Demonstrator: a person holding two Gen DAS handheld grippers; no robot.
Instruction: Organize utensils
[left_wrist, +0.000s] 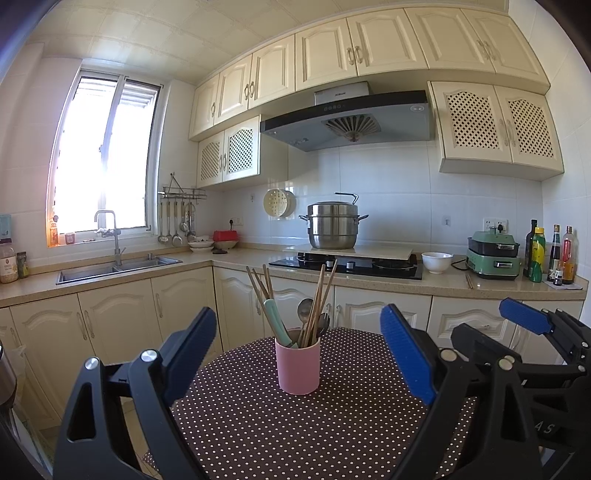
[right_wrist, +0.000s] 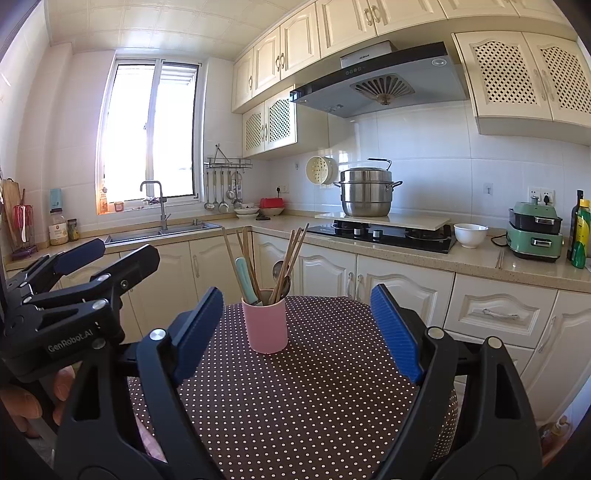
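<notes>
Utensils (left_wrist: 295, 314) (wooden chopsticks, metal spoons, 1 mint handle) stand in round pink cup (left_wrist: 297, 369) on dotted tablecloth (left_wrist: 295, 435). Left gripper (left_wrist: 297, 354) and right gripper (right_wrist: 297, 325) both spread wide, empty.

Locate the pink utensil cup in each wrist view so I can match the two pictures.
Left wrist: pink utensil cup stands centre frame on the dotted tablecloth.
Right wrist: cup sits left of centre on the same cloth.
Shared landmark: the steel steamer pot on the stove behind.

Only one marking reads clearly — "GenRobot.AI", white lettering on the left claw (right_wrist: 79, 258) body.
</notes>
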